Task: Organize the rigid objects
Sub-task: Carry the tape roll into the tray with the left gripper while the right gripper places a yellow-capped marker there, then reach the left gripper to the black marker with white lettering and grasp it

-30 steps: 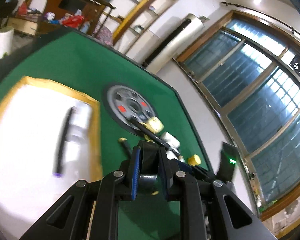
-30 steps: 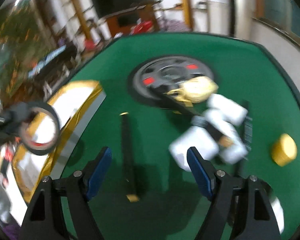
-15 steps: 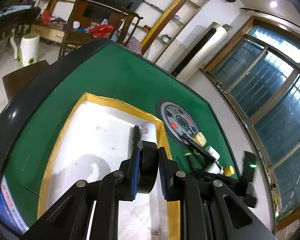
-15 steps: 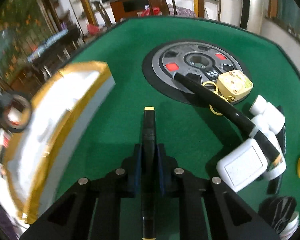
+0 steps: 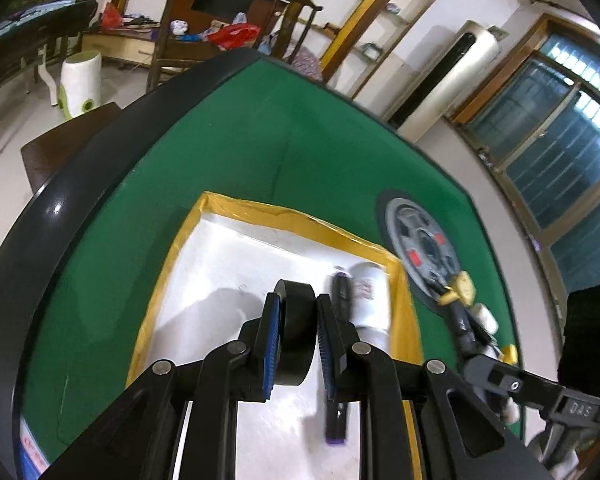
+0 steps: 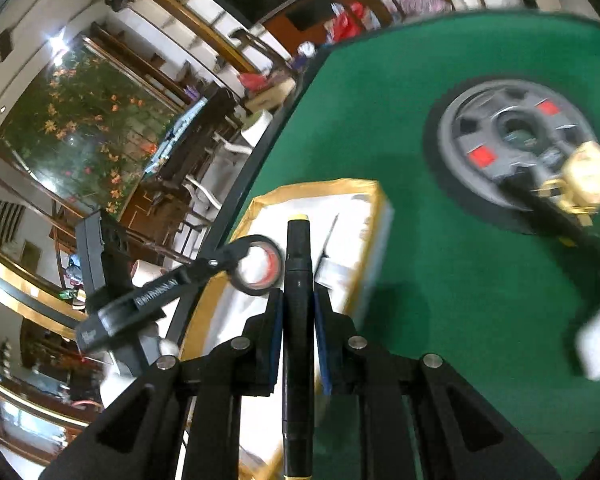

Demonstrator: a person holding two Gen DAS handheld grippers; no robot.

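**Here, both grippers carry a load over the tray**

Here the black tape roll sits clamped edge-on between the blue-padded jaws of the left gripper, held above the white floor of the yellow-rimmed tray. From the right wrist view the same roll shows as a ring with a red inner core, hanging over the near-left part of the tray. The right gripper has its jaws pressed on a black marker with a yellow cap end, which points forward along the fingers; its tip lies over the tray's white floor in that view.

Inside the tray, just right of the tape roll, lies a black pen with a purple end, and beside it, near the tray's right rim, a white cylindrical bottle lying on its side. Whether the two touch cannot be told because of blur.

The tray rests on the green felt desk. Beyond its right corner sits a round grey weight plate with red marks. A yellow padlock-like object lies at the plate's near edge with a long black stick beside it and some small white items close by, too blurred to name. The right wrist view shows the plate well apart from the tray.
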